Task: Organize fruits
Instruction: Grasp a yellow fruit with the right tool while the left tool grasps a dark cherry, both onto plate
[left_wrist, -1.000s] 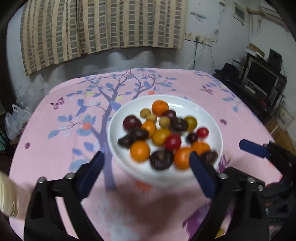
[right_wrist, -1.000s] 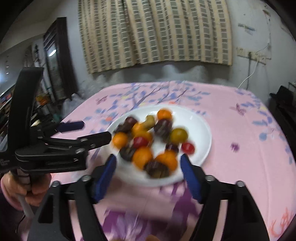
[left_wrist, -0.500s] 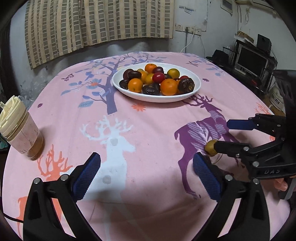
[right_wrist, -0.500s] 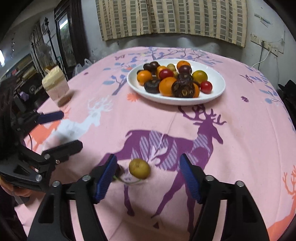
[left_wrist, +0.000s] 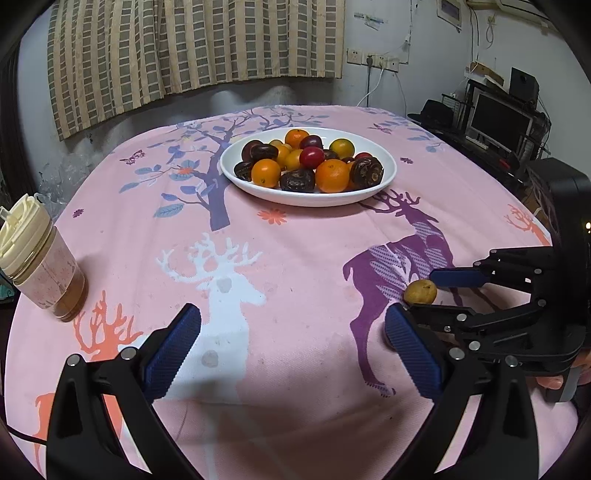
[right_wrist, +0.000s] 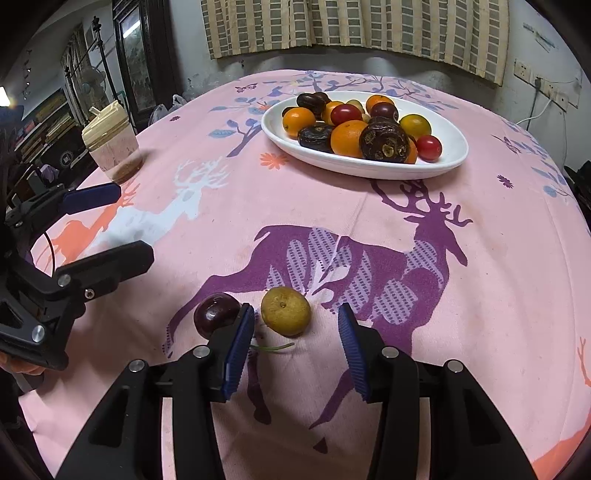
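A white plate (left_wrist: 384, 181) (right_wrist: 450, 162) holds oranges, red tomatoes and dark fruits at the far side of the pink tablecloth. A small yellow-green citrus (right_wrist: 285, 311) (left_wrist: 420, 291) lies on the cloth between the open fingers of my right gripper (right_wrist: 295, 341), not gripped. A dark plum (right_wrist: 216, 314) lies just left of the right gripper's left finger. My left gripper (left_wrist: 291, 350) is open and empty over the cloth near the front. The right gripper (left_wrist: 424, 291) shows at the right of the left wrist view.
A lidded plastic jar (left_wrist: 40, 266) (right_wrist: 112, 146) with brown contents stands at the table's left edge. A thin green stem (right_wrist: 271, 347) lies by the citrus. A desk with a monitor (left_wrist: 498, 125) stands beyond the table's right side.
Both grippers have pulled back from the plate to the near side of the table. The right gripper has lowered around the yellow-green citrus, and the plum has come into view.
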